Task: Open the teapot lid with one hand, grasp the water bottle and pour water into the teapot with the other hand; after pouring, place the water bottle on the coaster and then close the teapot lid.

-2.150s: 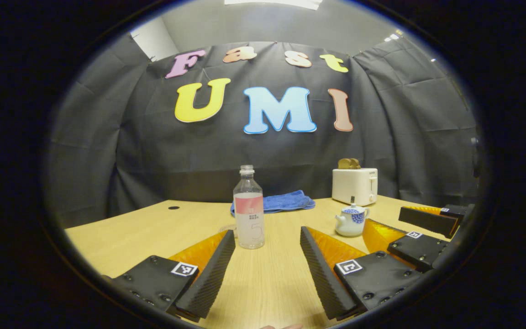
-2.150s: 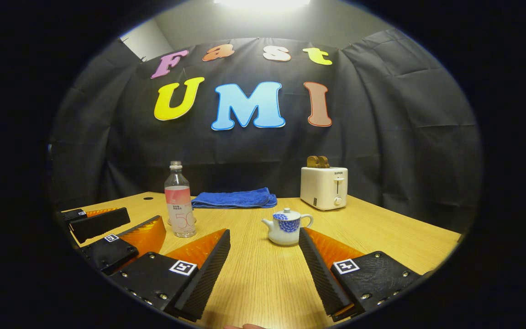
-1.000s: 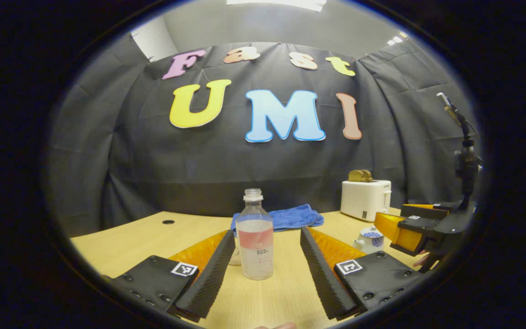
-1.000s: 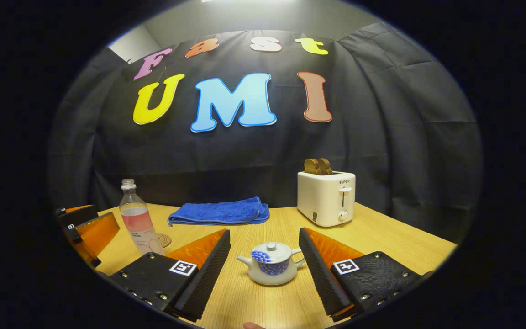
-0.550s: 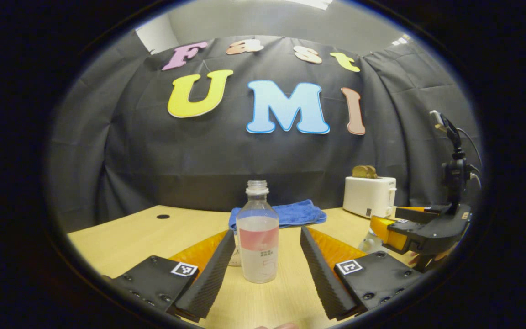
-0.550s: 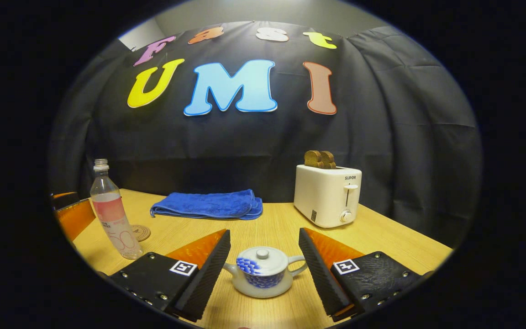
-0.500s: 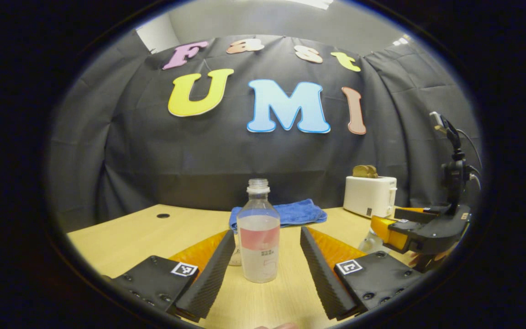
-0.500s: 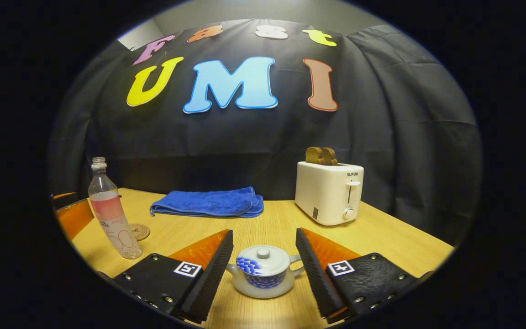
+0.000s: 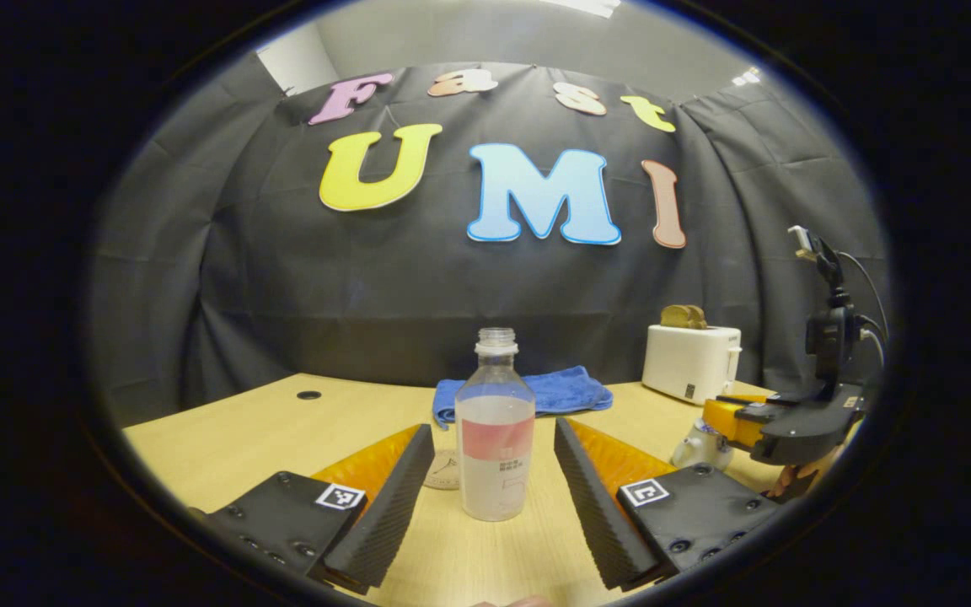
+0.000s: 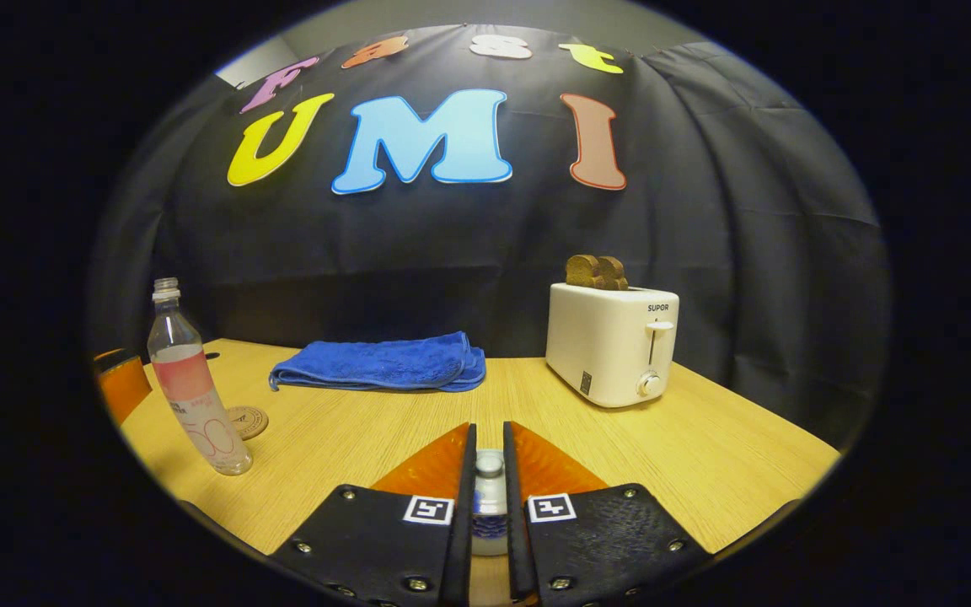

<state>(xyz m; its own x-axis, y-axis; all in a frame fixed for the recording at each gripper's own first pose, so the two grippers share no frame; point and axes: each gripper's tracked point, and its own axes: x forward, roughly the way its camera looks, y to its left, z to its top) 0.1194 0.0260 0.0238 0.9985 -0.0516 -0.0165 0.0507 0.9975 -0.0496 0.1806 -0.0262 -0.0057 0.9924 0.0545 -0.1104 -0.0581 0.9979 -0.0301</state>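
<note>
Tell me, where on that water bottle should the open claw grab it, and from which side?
Grip the water bottle around its straight middle body, at the pink label band, coming in level from the front, as the left gripper is lined up now, a finger on either side. The bottle stands upright and uncapped, so a side-on squeeze on the even-sided wall should hold better than one on the tapering shoulder or narrow neck.

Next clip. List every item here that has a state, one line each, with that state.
water bottle: upright on the table, cap off, partly filled.
teapot lid: on the teapot, its knob between the fingers.
left hand-held gripper: open, fingers either side of the bottle, apart from it.
right hand-held gripper: shut on the lid knob.
toaster: bread up, lever raised.
blue towel: folded.
coaster: bare.
</note>
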